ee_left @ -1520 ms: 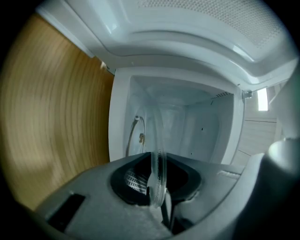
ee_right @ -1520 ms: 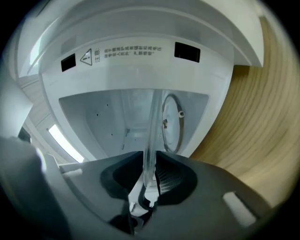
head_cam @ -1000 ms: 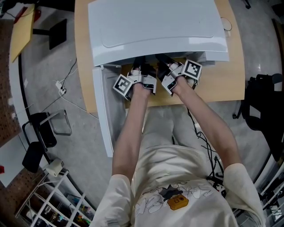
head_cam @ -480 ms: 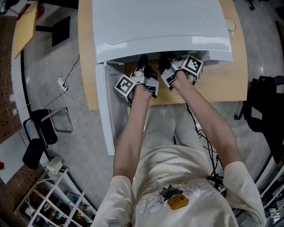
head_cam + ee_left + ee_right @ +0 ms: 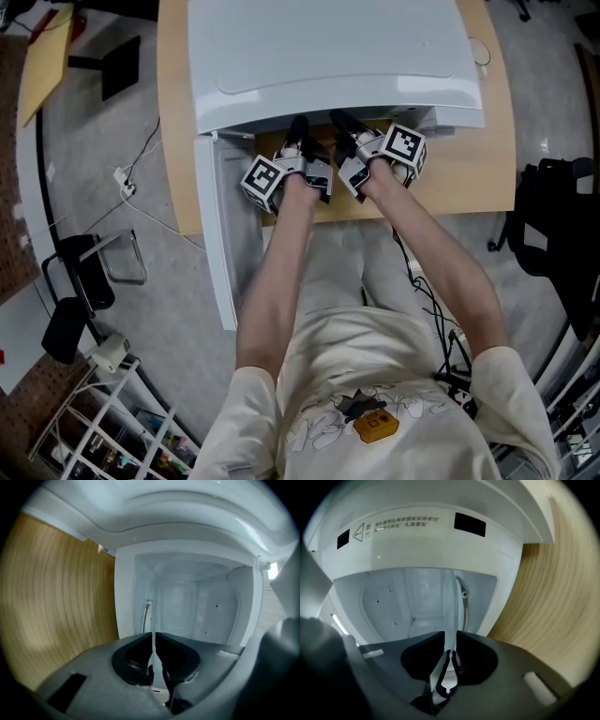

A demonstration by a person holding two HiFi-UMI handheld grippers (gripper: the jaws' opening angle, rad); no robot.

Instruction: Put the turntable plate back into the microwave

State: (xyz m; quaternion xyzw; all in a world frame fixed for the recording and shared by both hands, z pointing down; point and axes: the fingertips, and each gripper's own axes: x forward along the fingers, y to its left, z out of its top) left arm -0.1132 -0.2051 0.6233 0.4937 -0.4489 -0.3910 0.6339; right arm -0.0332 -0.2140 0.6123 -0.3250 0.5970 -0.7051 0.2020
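A white microwave [image 5: 328,56] stands on a wooden table, its door [image 5: 214,234] swung open to the left. Both grippers reach into its mouth, turned on their sides. The clear glass turntable plate [image 5: 449,602] shows edge-on as a thin pale strip running into the white cavity. My left gripper [image 5: 153,635] is closing, and its jaws are nearly together on the plate's edge [image 5: 153,625]. My right gripper [image 5: 450,634] is opening, with the plate's rim still between its jaws. From the head view the fingertips of the left gripper [image 5: 300,133] and right gripper [image 5: 343,127] are hidden under the microwave's top.
The wooden table [image 5: 469,178] shows bare to the right of the microwave. The open door juts out past the table's front edge on the left. Cables [image 5: 141,192] lie on the grey floor, a black stool [image 5: 80,281] stands left, and a white rack [image 5: 112,422] lower left.
The left gripper has dipped a little at the microwave's mouth. The right gripper has stayed where it was.
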